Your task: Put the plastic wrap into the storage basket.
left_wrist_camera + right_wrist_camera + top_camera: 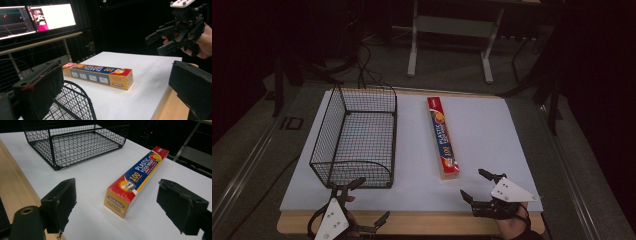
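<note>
A long box of plastic food wrap [442, 138] lies flat on the white sheet [492, 130] just right of the empty wire basket [357, 135], apart from it, its long side running parallel to the basket's. That would make a lift and drop-in straightforward, if that is the aim. The right gripper [476, 186] hovers just off the box's near end with jaws spread wide and empty, seemingly lined up to take that end. The left gripper [365, 205], likewise spread and empty, waits by the basket's near rim.
</note>
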A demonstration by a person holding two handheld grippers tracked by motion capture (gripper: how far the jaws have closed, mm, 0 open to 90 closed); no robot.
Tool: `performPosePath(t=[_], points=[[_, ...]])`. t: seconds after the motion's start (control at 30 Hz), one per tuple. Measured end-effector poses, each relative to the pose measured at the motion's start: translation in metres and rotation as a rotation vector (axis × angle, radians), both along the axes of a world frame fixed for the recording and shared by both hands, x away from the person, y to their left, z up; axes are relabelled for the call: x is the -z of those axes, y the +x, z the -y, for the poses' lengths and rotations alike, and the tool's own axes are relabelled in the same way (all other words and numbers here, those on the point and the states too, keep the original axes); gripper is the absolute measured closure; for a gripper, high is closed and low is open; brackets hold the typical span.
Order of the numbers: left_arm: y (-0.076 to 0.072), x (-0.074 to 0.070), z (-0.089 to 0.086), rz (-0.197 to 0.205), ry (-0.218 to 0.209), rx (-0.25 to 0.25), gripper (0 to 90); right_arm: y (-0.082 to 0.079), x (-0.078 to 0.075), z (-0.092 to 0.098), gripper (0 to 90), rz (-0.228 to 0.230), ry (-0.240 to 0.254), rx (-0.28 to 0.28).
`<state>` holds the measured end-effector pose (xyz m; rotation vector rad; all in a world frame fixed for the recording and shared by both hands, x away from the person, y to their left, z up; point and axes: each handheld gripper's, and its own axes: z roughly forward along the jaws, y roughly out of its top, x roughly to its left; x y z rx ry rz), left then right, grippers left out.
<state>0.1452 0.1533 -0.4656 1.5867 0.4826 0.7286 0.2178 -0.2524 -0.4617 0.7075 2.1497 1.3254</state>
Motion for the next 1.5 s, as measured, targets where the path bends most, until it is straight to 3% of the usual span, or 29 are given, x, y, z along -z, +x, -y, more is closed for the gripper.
performPosePath(t=[0.37, 0.53, 0.63, 0.7, 0.83, 1.03, 1.37, 1.5], points=[[-0.001, 0.000, 0.001, 0.013, 0.007, 0.009, 0.2, 0.001, 0.000, -0.001, 16.5, 0.007, -0.010, -0.037], [-0.002, -0.001, 0.002, 0.024, 0.004, 0.018, 0.2, -0.006, -0.003, -0.010, 14.2, 0.036, -0.049, -0.010], [-0.002, -0.001, 0.003, 0.031, 0.008, 0.025, 0.2, -0.010, -0.007, -0.015, 14.9, 0.065, -0.058, -0.024], [-0.001, -0.001, 0.003, 0.032, 0.010, 0.019, 0.2, -0.009, -0.012, -0.018, 15.0, 0.052, -0.037, -0.055], [0.000, -0.002, 0.001, 0.031, 0.000, 0.024, 0.2, -0.006, -0.021, -0.024, 16.0, 0.046, -0.051, -0.080], [0.000, -0.002, 0.000, 0.030, -0.004, 0.020, 0.1, 0.004, -0.041, -0.029, 20.8, 0.048, -0.031, -0.044], [0.000, -0.002, 0.000, 0.029, -0.005, 0.024, 0.2, 0.030, -0.062, -0.040, 12.8, 0.064, -0.042, 0.001], [0.001, -0.002, 0.001, 0.029, 0.002, 0.028, 0.2, 0.049, -0.070, -0.047, 11.7, 0.057, -0.052, 0.025]])
